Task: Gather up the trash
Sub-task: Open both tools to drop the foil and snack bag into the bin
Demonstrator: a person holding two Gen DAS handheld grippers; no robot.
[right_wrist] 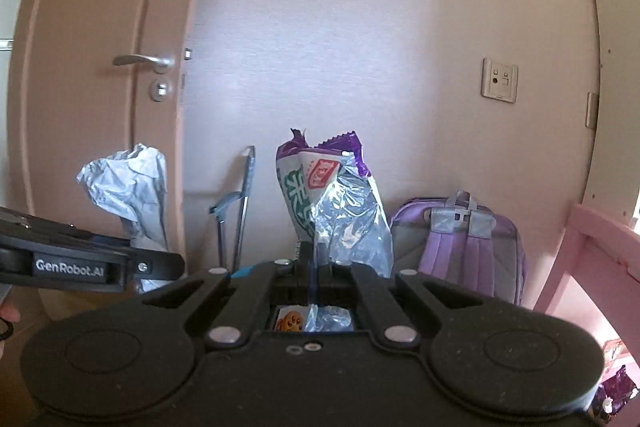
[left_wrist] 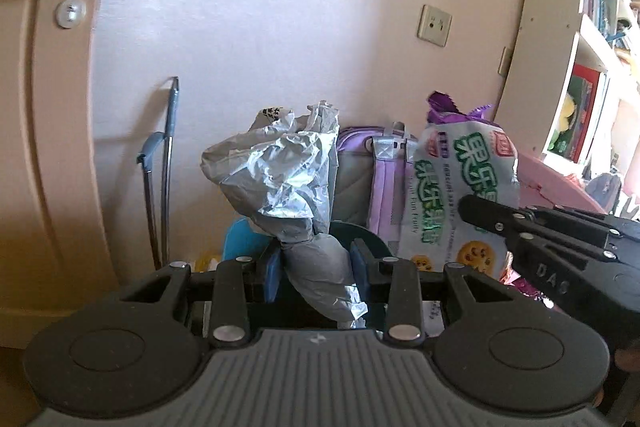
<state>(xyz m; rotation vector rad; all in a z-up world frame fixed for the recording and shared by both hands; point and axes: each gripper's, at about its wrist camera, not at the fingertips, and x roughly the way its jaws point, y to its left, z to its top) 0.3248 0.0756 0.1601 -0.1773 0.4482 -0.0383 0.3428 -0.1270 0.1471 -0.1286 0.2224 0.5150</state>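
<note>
Both sets of jaws are closed on trash, as we find on inspection. We record the left gripper (left_wrist: 314,259) clamped on the twisted neck of a crumpled grey bag (left_wrist: 280,175), its blue pads (left_wrist: 273,267) pressing the bag from either side; the bag's body billows above the fingers and a short tail hangs below them. We note the right gripper (right_wrist: 314,267) fully closed, pinching a purple-and-white snack wrapper (right_wrist: 332,195) with green lettering, which stands upright above the fingertips; a part of it printed with cookies shows beneath them.

We observe both items held in the air in front of a pale wall (right_wrist: 360,27). In the left wrist view the wrapper (left_wrist: 464,187) sits to the right of the grey bag, with the right gripper (left_wrist: 480,213) reaching in from that side. In the right wrist view the grey bag (right_wrist: 128,191) appears at left, above the left gripper's body.

Behind, we log a purple backpack (right_wrist: 472,247) against the wall, a door (right_wrist: 100,67) with a metal handle (right_wrist: 148,61), a wall socket (right_wrist: 499,81) and a pink piece of furniture (right_wrist: 592,247) at right.
</note>
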